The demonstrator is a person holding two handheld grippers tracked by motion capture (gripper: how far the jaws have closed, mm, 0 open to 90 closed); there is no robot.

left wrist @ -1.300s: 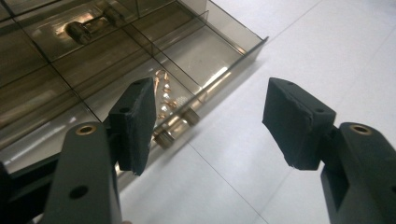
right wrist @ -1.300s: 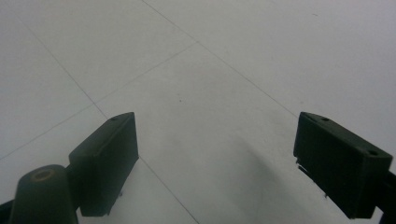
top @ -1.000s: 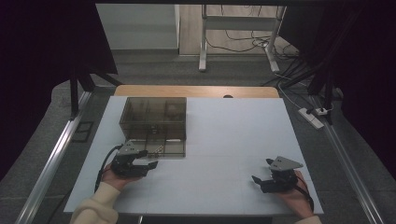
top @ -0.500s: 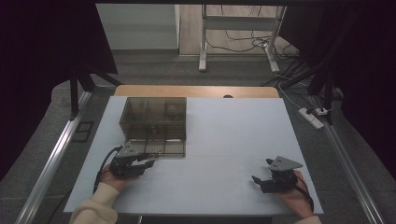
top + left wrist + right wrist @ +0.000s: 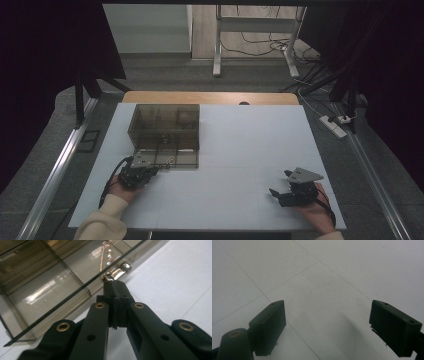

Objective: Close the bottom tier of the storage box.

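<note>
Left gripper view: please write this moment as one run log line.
left gripper: just closed, tips at metal latch, grip unclear | box: tinted, on table | right gripper: open, resting on table

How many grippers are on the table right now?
2. The left gripper is at the near left, its jaws closed at the metal latch of the smoky clear box. The right gripper rests open at the near right.

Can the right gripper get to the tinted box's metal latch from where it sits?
Probably not without a long move: the right gripper rests open across the table from the tinted box, and the left gripper is already at the latch.
</note>
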